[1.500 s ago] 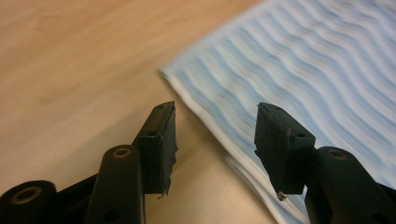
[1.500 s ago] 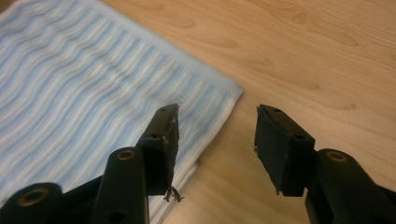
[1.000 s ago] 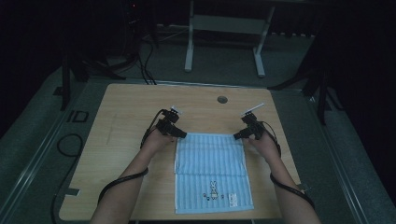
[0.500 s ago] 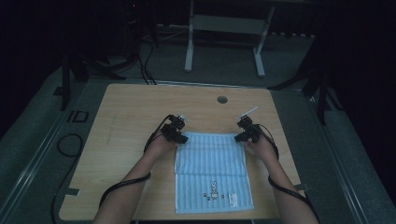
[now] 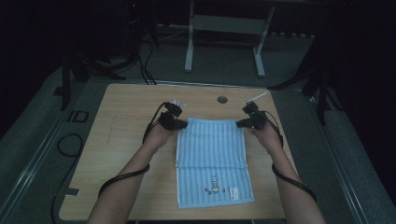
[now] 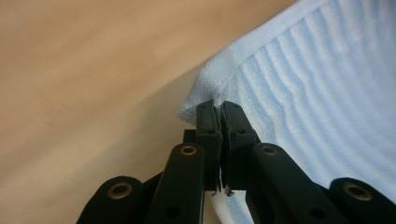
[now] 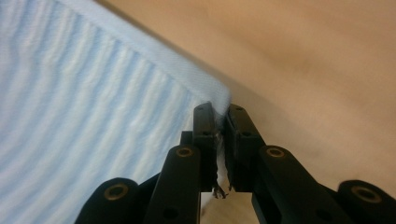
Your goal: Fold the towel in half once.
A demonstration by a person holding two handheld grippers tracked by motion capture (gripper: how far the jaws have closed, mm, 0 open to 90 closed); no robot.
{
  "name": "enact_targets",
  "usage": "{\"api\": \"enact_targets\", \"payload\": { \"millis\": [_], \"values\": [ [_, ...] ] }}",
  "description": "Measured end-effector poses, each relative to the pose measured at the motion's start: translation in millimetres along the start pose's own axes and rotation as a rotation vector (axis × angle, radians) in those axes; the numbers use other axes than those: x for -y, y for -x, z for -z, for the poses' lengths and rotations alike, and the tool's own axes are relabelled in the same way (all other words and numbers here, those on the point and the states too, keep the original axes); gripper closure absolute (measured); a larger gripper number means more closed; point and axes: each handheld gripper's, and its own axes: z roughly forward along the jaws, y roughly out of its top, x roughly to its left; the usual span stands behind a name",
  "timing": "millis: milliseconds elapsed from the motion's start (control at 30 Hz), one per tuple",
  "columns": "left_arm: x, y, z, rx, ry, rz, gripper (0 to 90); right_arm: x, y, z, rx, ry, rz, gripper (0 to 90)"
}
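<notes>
Light blue ribbed towel (image 5: 212,154) lies on the wooden tabletop (image 5: 121,140), toward the right of its middle, long side running away from the person, near end with a small printed motif and a label close to the front edge. Far end is lifted off the wood at both corners, making a raised fold line across the cloth about halfway down. Left gripper (image 5: 180,124) at the far left corner: jaws have just been closing and now pinch the white-hemmed corner of the towel (image 6: 280,93), pads nearly together with only cloth between them, corner bunched above the tips (image 6: 219,109). Right gripper (image 5: 243,123) at the far right corner: jaws likewise have just been closing, now clamped on the hem corner (image 7: 219,95), thin cloth edge sandwiched between the pads, tips (image 7: 219,112) nearly together. Towel (image 7: 93,116) sags away from the grip, tabletop blurred behind it. Both forearms come in from the bottom of the high view, cables trailing off each gripper. Round hole (image 5: 222,99) in the tabletop beyond the towel, between the two grippers.
</notes>
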Motion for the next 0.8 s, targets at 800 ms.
{"api": "enact_targets", "payload": {
  "millis": [800],
  "values": [
    [-2.4,22.1,96.0,0.018,0.172,-0.131,86.2,-24.8,-33.3,115.6,0.009,0.252,0.14,82.5]
  ]
}}
